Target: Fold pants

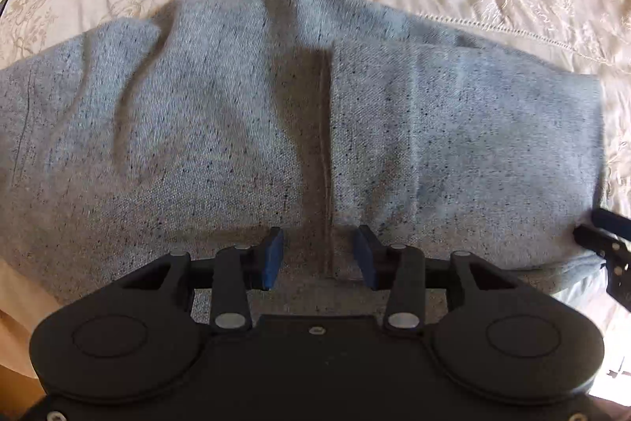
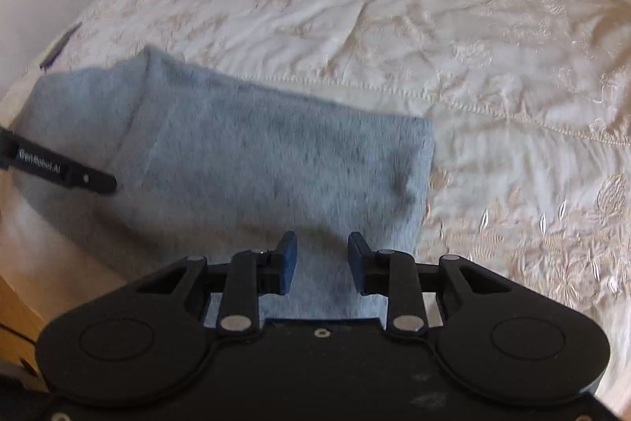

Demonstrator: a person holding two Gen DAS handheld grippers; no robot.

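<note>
A: Blue pads on the left gripper (image 1: 318,255) stand parted with nothing pinched, straddling the dark hem seam (image 1: 324,160) of the pants (image 1: 197,129).

B: And the right gripper (image 2: 322,261)?

A: Narrower, but empty too; grey cloth shows below the gap, untouched as far as I can tell. Its view is blurred.

B: Where are the pants?

A: Doubled over on the cream bedspread (image 2: 394,6), near its front edge, with a ridge of wrinkles left of the seam.

B: Risk?

A: I'd judge that closing near the seam could catch only the top layer, so the fold drags open, or presses those wrinkles in.
</note>
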